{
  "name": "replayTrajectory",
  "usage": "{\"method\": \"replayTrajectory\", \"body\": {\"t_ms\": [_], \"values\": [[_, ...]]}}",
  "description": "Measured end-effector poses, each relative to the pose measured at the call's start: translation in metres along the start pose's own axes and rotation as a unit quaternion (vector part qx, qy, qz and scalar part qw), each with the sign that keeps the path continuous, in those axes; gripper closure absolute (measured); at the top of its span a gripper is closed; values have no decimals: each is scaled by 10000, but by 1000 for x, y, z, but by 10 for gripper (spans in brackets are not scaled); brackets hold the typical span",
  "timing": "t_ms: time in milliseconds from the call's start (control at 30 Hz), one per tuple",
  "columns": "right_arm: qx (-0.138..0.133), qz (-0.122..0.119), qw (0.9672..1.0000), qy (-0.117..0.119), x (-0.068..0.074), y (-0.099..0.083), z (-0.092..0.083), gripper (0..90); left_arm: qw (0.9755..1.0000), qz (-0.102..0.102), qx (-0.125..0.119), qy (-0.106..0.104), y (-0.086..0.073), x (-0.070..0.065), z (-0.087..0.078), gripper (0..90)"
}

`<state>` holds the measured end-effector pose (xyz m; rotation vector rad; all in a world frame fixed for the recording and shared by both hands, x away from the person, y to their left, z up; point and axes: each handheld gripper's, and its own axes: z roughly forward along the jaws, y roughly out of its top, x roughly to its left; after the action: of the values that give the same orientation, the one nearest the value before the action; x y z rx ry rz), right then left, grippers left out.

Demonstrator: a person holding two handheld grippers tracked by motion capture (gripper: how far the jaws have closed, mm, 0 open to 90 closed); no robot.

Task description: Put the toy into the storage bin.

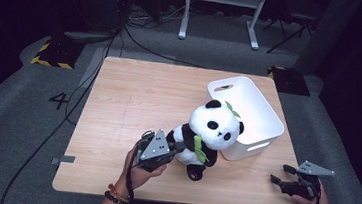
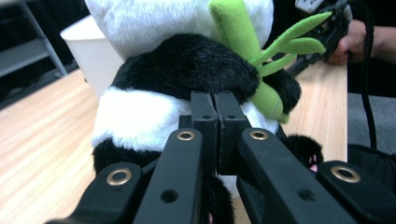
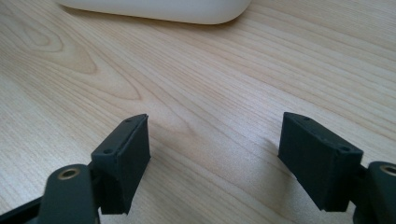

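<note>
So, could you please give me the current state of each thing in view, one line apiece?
Panda plush: upright, leaning against the bin, pinched at its side.
White bin: upright on the table, open-topped, nothing visible inside.
Left tongs: jaws closed on the panda's fur.
Right tongs: jaws wide apart, holding nothing, just above the table.

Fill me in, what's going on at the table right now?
A person works two handheld grippers. The left gripper has its jaws shut on the plush panda, pinching its side beside the white bin. The right gripper sits apart near the table's right edge, jaws open with nothing between them.
</note>
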<state>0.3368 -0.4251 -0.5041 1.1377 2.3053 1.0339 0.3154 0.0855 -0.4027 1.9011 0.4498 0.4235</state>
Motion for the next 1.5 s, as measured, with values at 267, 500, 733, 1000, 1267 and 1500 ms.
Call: {"method": "replayTrajectory", "body": {"t_ms": [267,500,733,1000,1267,1500], "values": [[-4,20,10000,10,0,0,0,250,9996,52,-210,179,14,4,-10,888],[-4,5,10000,3,0,0,0,250,9988,96,-390,273,29,8,-18,888],[-7,13,10000,8,0,0,0,249,9985,149,-428,294,39,12,-16,888],[-4,22,10000,10,0,0,0,250,9985,183,-410,326,49,18,-7,888],[-5,19,10000,10,0,0,0,249,9979,125,-543,320,64,25,5,889],[-16,27,10000,4,0,0,0,249,9978,89,-561,335,75,31,11,889]]}}
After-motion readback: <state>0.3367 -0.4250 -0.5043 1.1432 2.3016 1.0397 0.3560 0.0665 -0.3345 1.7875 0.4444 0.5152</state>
